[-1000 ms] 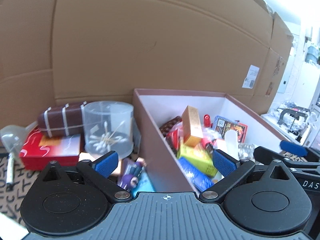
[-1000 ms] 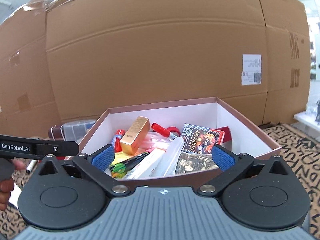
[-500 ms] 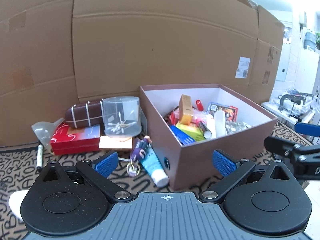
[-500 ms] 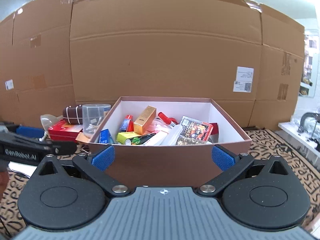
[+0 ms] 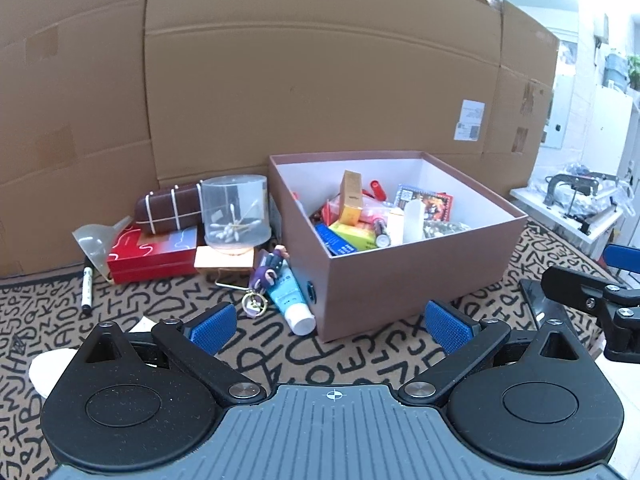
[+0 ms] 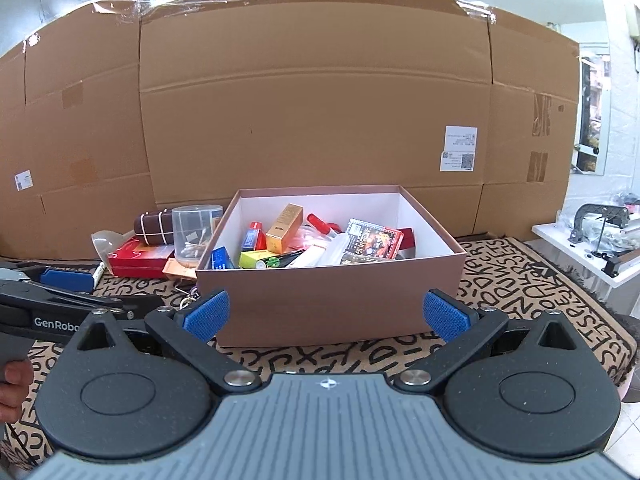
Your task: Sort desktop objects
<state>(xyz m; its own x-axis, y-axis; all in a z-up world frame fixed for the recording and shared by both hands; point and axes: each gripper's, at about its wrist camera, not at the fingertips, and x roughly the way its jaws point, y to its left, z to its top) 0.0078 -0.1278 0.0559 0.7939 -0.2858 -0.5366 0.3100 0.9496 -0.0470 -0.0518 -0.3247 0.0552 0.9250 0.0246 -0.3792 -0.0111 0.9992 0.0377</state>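
A pink-brown open box [image 5: 408, 276] [image 6: 328, 300] stands on the patterned mat, filled with several small items, among them a gold carton [image 6: 284, 224] and a card pack [image 6: 372, 240]. Left of the box lie a blue-white tube [image 5: 290, 300], a purple keychain figure [image 5: 266, 276], a clear tub of cotton swabs [image 5: 234, 212], a red box [image 5: 154, 250], a brown pouch [image 5: 168, 208] and a marker [image 5: 86, 290]. My left gripper [image 5: 330, 324] is open and empty, well back from the box. My right gripper [image 6: 326, 314] is open and empty, facing the box front.
A tall cardboard wall [image 6: 312, 112] closes the back. A clear funnel [image 5: 94, 242] lies by the red box. A white shelf with a metal clamp [image 6: 596, 220] is at the right. The letter-patterned mat [image 6: 532, 292] ends at the right. A hand [image 6: 12, 384] shows at the left edge.
Both grippers have pulled back from the box, which now looks smaller and farther. Their jaws stay open and empty. The objects on the mat have not moved.
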